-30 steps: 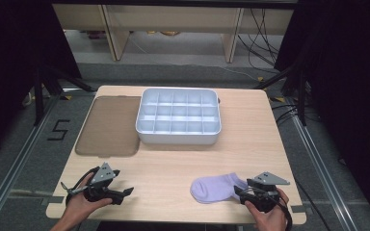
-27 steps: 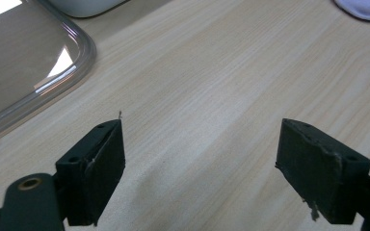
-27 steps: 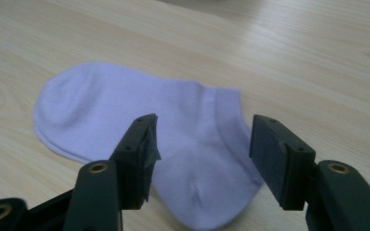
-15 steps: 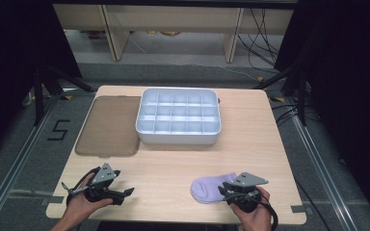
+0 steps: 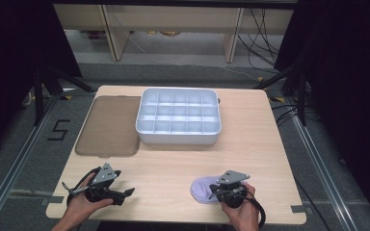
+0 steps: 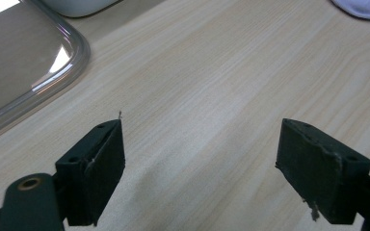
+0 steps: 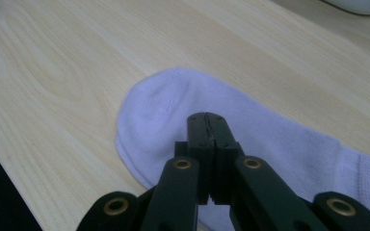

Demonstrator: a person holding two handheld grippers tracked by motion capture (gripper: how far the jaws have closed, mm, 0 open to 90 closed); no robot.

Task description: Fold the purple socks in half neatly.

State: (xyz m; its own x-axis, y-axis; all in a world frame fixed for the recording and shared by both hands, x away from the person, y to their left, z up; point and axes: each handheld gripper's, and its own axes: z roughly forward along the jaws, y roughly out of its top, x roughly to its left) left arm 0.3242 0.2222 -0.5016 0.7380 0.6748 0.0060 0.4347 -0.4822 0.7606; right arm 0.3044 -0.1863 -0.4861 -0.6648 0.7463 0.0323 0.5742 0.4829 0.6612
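- Lying flat on the tabletop (image 5: 173, 168) near its front edge, the pale lilac sock (image 7: 173, 110) sits toward the person's right, well apart from the white divided tray (image 5: 178, 116) farther back.
- The right hand-held gripper (image 7: 207, 127) is over the sock, and its jaws have just been closing; in the right gripper view they now meet pad against pad.
- Whether a pinch of knit is caught between those pads I cannot tell: the jaws look fully together above the fabric, with no fold showing between them.
- The left hand-held gripper (image 6: 200, 161) rests low over bare wood with its jaws spread wide and nothing between them, beside the corner of a clear brownish lid (image 6: 24, 72).
- Judging by its look, the sock is light, soft and floppy; it should drape and sag from any single hold, and it will not break or slip much against rubbery pads.
- A thin single layer is hard to catch flat against the wood, so pressing down and gathering a small ridge seems wise.
- The best hold, I judge, is the thicker ribbed cuff (image 7: 366, 178) or the rounded toe edge, where doubled fabric gives the pads something to bite.
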